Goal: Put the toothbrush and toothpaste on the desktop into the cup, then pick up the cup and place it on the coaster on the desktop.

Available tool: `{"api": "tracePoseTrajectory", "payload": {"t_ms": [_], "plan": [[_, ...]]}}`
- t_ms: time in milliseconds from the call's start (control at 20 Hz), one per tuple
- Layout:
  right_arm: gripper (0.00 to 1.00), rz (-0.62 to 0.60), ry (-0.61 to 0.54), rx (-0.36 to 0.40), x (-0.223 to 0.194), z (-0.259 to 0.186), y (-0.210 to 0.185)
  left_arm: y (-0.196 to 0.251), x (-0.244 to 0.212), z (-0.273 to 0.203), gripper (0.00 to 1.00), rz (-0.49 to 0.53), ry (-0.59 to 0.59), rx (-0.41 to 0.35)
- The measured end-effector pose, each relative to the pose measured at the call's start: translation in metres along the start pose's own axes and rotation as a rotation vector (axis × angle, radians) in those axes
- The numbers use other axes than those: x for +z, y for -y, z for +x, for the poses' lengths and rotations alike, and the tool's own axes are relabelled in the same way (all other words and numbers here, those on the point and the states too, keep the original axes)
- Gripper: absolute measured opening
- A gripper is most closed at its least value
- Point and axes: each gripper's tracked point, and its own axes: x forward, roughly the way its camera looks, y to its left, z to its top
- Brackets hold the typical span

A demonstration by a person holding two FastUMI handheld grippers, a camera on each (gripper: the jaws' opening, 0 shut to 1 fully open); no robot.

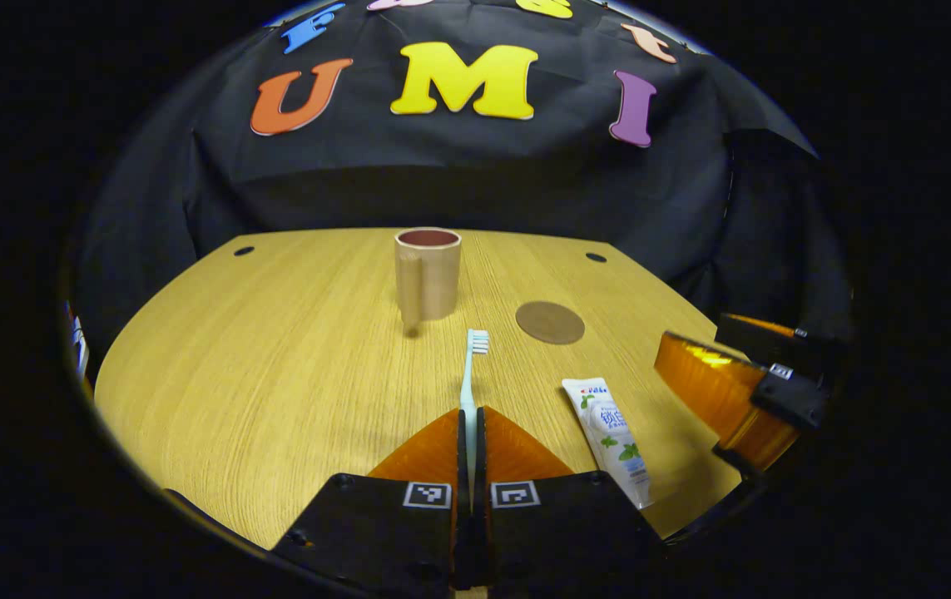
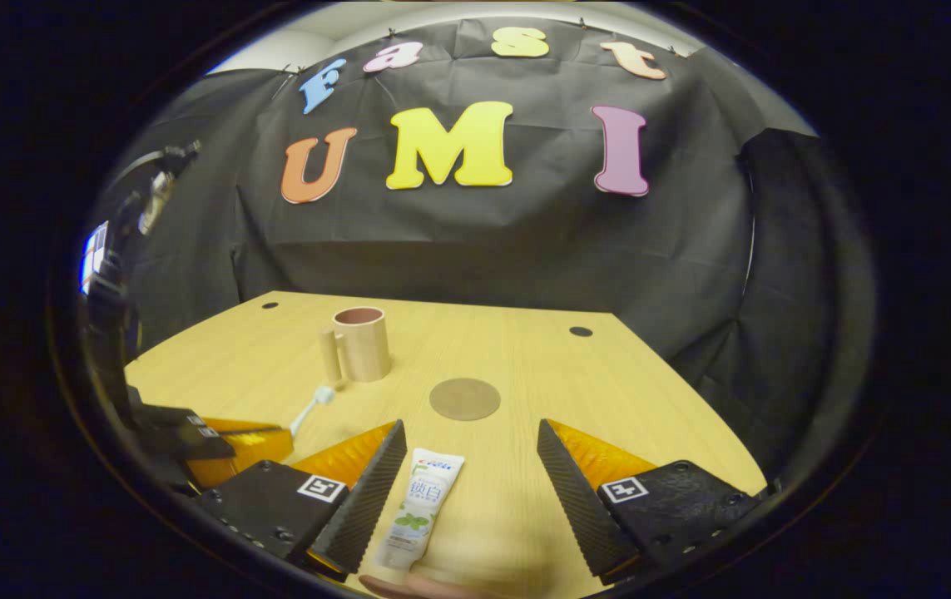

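Toothbrush (image 1: 470,378) handling is the step in hand, judging by the left gripper (image 1: 470,433): its jaws are clenched on the handle, and the bristled head sticks out straight ahead of the tips, low over the desktop (image 1: 275,399). Beyond the head and a little to the left of the jaw line stands the cup (image 1: 428,273), upright, mouth open, handle turned toward the camera. To do this well, I would lift until the brush clears the rim, tip it so one end points down into the mouth, and let go only once that end is well inside, since a long thin handle held near its tail can swing and knock a light cup over. Right of the jaw line and nearer than the cup lies the coaster (image 1: 550,322), bare and flat. Further right, the toothpaste (image 2: 417,507) lies flat on the wood between the right gripper's (image 2: 473,487) jaws, which stand released and wide apart, its body close beside the left finger and well clear of the other. Centring those jaws over the tube before closing would keep it from being pushed sideways.
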Motion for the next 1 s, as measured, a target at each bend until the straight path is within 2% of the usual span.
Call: {"api": "tracePoseTrajectory", "payload": {"t_ms": [200,300,400,500,550,650,750,850,900,950,1000], "plan": [[0.99,-0.039,-0.064,-0.005,-0.026,0.007,-0.012,-0.010,0.045,-0.017,0.03,0.022,0.206,0.067],[0.96,-0.036,-0.115,-0.007,-0.044,0.013,-0.018,-0.012,0.063,-0.027,0.03,0.025,0.285,0.085],[0.99,-0.017,-0.204,0.004,-0.067,0.017,-0.027,-0.016,0.071,-0.032,0.03,0.029,0.326,0.104],[0.93,0.014,-0.304,0.000,-0.092,0.023,-0.029,-0.014,0.073,-0.033,0.03,0.025,0.339,0.097],[0.86,0.037,-0.349,0.017,-0.100,0.022,-0.032,-0.013,0.073,-0.034,0.03,0.024,0.338,0.095],[0.80,0.055,-0.315,0.001,-0.090,0.026,-0.026,-0.014,0.072,-0.033,0.03,0.032,0.328,0.092],[0.71,0.077,-0.350,0.032,-0.097,0.027,-0.031,-0.020,0.070,-0.032,0.03,0.021,0.316,0.095],[0.54,0.080,-0.346,0.043,-0.097,0.026,-0.030,-0.021,0.068,-0.029,0.03,0.010,0.295,0.091],[0.51,0.075,-0.344,0.050,-0.097,0.025,-0.033,-0.020,0.067,-0.030,0.04,0.002,0.290,0.091],[0.37,0.072,-0.344,0.061,-0.096,0.025,-0.033,-0.017,0.068,-0.029,0.03,-0.001,0.283,0.092],[0.33,0.085,-0.345,0.076,-0.095,0.024,-0.034,-0.016,0.068,-0.030,0.03,-0.004,0.281,0.091]]}}
